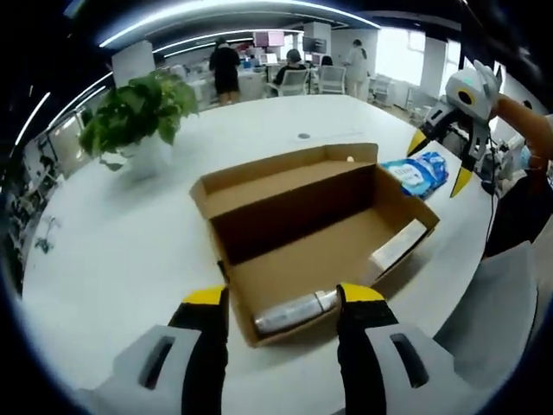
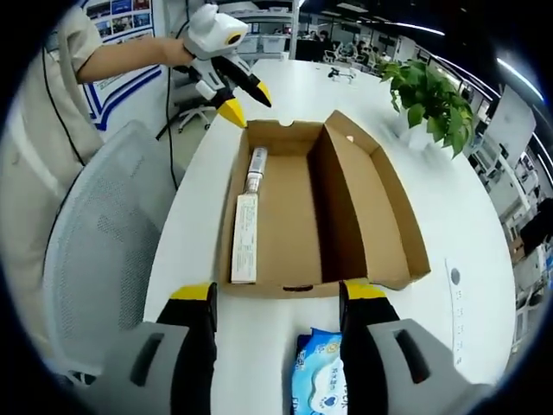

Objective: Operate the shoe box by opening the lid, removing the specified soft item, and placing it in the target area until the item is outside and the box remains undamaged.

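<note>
Your left gripper view looks over the open cardboard shoe box [image 1: 315,238] from one short end, lid [image 1: 285,177] folded back flat, toward a leafy potted plant [image 1: 138,117] and people standing at distant desks. Your right gripper view looks from the opposite end and adds a grey mesh chair [image 2: 95,268]. Inside the box lie a metallic cylinder [image 1: 295,312] and a long flat white carton [image 2: 245,238]. The soft blue-and-white wipes pack [image 2: 318,380] lies outside the box on the white table [image 2: 467,216], between the right gripper [image 2: 280,298] jaws; its lower edge is cut off. Both the left gripper [image 1: 282,298] and the right one stand wide apart, holding nothing.
</note>
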Demonstrator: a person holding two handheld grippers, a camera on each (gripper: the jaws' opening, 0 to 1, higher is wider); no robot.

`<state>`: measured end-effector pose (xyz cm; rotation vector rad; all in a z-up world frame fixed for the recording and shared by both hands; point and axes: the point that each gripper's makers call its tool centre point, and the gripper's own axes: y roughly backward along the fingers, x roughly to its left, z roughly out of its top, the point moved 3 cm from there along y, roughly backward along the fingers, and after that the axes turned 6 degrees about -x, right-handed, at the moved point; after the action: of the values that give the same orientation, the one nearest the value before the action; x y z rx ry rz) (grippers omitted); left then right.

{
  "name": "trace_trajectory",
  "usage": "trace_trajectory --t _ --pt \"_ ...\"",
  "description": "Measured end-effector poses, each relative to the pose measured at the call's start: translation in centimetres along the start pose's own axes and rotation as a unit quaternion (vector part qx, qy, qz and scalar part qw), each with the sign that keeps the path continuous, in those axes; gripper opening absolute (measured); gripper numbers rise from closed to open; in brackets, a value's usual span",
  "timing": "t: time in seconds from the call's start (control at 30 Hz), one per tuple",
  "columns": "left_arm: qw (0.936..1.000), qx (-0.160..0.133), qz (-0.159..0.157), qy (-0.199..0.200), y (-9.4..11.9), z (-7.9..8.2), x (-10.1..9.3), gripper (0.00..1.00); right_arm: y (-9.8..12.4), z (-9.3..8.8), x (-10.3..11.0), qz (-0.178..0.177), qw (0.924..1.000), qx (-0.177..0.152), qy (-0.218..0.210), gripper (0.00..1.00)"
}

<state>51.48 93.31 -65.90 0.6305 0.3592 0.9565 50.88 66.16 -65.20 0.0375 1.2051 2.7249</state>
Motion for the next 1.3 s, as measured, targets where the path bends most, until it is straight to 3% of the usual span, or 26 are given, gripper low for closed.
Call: trace_trajectory --t 0.57,1.3 --pt "0.9989 0.027 0.024 0.029 -0.1 -3.0 1.2 0.33 -3.4 0.4 0.1 0.011 0.9999 -0.002 0.011 0.48" --pt "0.9964 0.034 0.021 0.075 -0.6 -4.0 1.7 0.12 -8.3 -0.2 0.6 0.073 0.9968 0.006 -0.030 0.46"
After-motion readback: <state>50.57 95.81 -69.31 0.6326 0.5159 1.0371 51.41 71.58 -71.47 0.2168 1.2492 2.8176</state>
